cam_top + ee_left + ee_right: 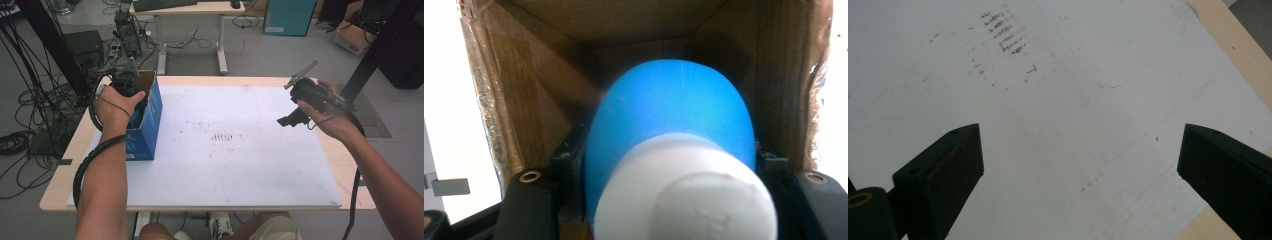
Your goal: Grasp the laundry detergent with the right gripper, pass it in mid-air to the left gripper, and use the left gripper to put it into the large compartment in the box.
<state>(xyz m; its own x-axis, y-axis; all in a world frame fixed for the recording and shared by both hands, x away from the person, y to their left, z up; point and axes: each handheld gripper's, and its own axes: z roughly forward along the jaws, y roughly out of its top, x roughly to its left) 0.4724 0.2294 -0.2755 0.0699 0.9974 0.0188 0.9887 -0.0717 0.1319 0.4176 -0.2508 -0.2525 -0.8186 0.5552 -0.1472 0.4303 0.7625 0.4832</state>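
- Left gripper (131, 80): seen in the high view at the table's left side, held in the person's left hand (116, 105) and lowered into the open top of a box. In the left gripper view its jaws are pressed against the two flanks of a blue bottle, which is pinched between them.
- Blue bottle (674, 115): held inside the box, between the jaws. Its long axis is laid along the gripper's own line; the rounded blue base is pointed into the box and the white cap (689, 195) is pointed back toward the camera. The cap is ribbed at its rim and blurred by closeness. No label or writing can be made out on it.
- Cardboard box (145, 120): stood upright on the left part of the white board, blue outside, brown and bare inside, with its top open. White print is seen low on its near face, too small to be read.
- White board (240, 165): laid over the wooden table (352, 185); a patch of brown smudged marks is seen near its middle, and faint blue pen outlines are traced on it in the right gripper view.
- Right gripper (287, 121): held in the person's right hand (327, 117) above the board's right part, well apart from the box. In the right gripper view its jaws are spread wide, with bare board between them.
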